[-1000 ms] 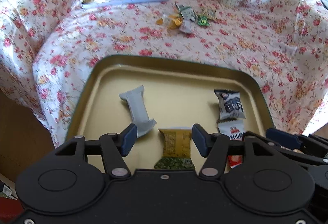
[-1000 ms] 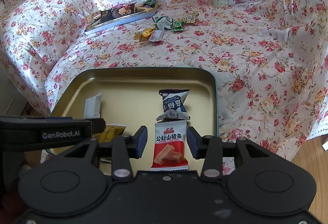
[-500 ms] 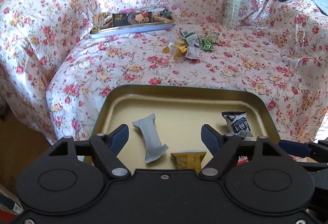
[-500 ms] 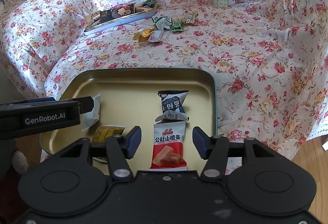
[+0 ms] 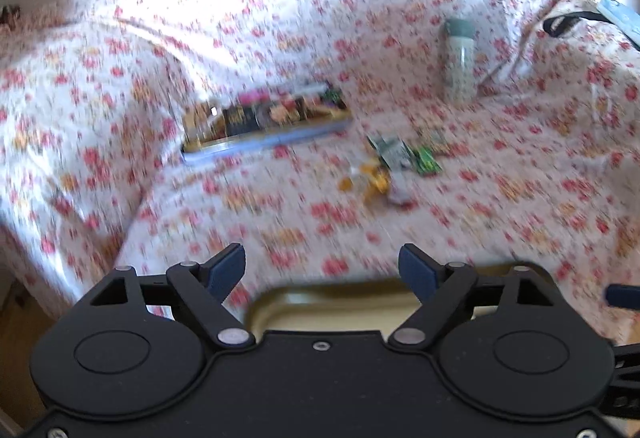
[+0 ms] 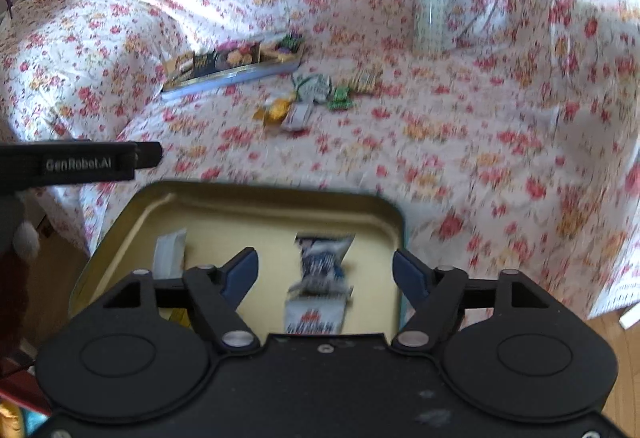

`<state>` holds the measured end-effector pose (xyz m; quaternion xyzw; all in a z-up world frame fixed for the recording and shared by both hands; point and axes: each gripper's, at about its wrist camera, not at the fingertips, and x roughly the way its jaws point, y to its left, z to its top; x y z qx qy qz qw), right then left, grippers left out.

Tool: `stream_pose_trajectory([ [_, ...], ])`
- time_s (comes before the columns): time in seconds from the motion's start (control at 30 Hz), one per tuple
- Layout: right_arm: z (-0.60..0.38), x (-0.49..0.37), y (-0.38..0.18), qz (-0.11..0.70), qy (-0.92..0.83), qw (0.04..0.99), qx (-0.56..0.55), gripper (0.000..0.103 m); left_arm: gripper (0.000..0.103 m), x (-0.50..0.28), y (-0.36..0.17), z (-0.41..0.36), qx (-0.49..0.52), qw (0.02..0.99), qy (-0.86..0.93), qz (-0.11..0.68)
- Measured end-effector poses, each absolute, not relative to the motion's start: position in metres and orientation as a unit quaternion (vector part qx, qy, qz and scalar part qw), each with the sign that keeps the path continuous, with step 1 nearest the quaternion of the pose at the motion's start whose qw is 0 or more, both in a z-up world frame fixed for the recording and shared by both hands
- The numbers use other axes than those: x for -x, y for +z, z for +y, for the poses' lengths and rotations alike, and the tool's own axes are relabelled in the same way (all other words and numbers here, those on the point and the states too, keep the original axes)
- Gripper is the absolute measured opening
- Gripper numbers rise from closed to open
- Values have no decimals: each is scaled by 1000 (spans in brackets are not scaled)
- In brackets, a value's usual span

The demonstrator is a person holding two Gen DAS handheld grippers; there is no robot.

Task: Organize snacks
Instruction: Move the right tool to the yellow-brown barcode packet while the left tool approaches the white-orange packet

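Right wrist view shows the right tongs with jaws opening, spread wide above the near end of a gold tin tray; a dark blue-and-white snack packet and a red-and-white snack packet lie flat on the tray between the jaws, but the pads press on neither. A white wrapper lies at the tray's left side. The left tongs reach in from the left edge, above the tray's far left corner. In the left wrist view the left tongs are also opening, with nothing between the jaws; only the tray's far rim shows beneath them. Farther off on the floral sofa cover, a flat tin of assorted snacks sits to the left, a loose cluster of small wrapped sweets lies just right of it, and a pale green bottle stands upright at the far right.
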<state>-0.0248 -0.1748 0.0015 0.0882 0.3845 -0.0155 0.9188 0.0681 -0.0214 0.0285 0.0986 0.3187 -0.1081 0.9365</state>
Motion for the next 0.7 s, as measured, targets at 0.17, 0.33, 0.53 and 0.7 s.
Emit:
stream_pose_trajectory([
  [0.17,-188,-3,8,367,-27,927,-68,82,86,-102,36,-24,-118,941,-111,297],
  [0.33,-201,-33,12,346,-26,936,-54,87,86,-139,33,-26,-111,938,-114,309],
  [0.53,-216,-66,11,327,-35,943,-56,90,86,-173,18,-26,-106,934,-108,323],
  [0.7,-228,-94,1,328,-43,942,-58,92,86,-193,4,-28,-100,931,-110,334],
])
